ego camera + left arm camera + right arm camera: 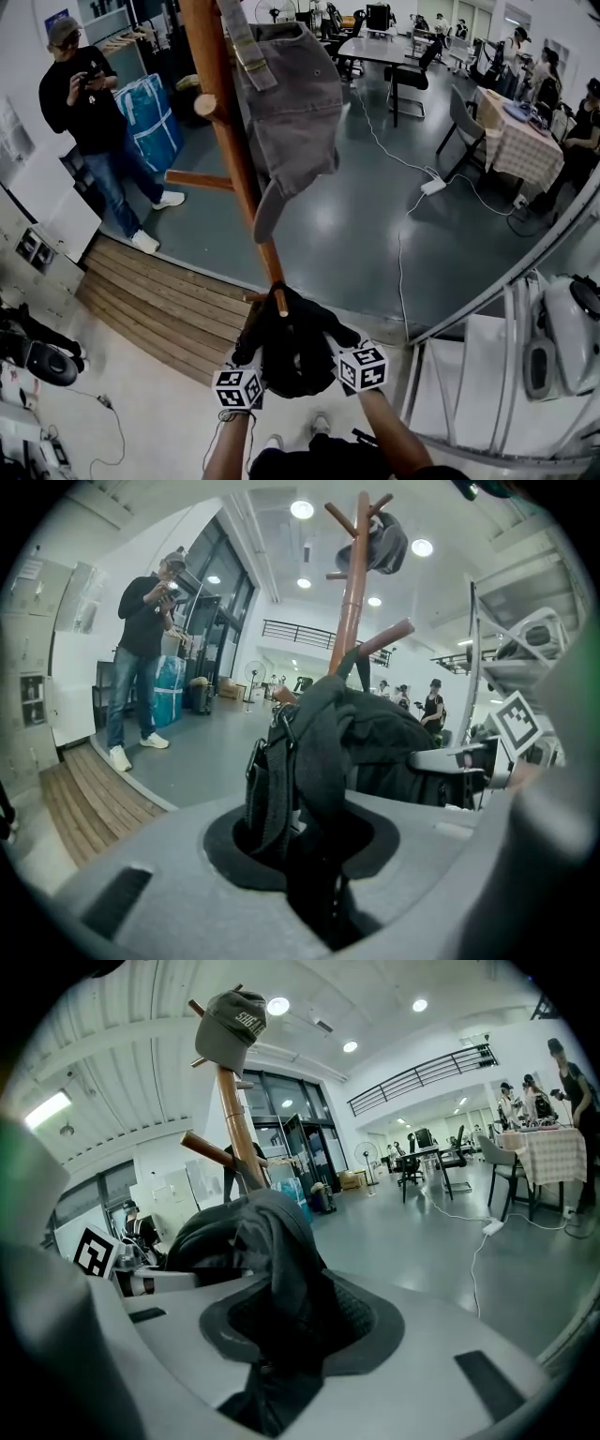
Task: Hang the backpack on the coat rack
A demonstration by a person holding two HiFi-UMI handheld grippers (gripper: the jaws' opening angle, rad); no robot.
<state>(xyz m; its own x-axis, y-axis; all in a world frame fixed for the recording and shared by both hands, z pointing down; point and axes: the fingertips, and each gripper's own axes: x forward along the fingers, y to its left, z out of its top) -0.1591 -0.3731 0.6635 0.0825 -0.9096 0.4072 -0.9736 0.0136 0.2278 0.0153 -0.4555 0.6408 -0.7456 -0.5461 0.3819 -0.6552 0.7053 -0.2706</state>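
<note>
The black backpack (295, 349) hangs bunched between my two grippers, right at the foot of the wooden coat rack (230, 141), against a low peg (279, 300). My left gripper (251, 364) is shut on a black webbing strap (272, 780) of the backpack. On the other side, my right gripper (349, 354) is shut on a fold of its black fabric (277, 1269). A grey cap (291, 103) hangs on an upper peg of the rack. Both gripper views show the coat rack (352, 602) (239, 1138) rising behind the backpack. The fabric hides the fingertips.
A person (94, 112) stands at the left beside a blue bag (150, 117). A wooden ramp (159, 300) lies below them. A white cable (403, 169) runs across the grey floor. Tables, chairs and seated people (525, 141) are at the back right; white shelving (487, 375) stands close on the right.
</note>
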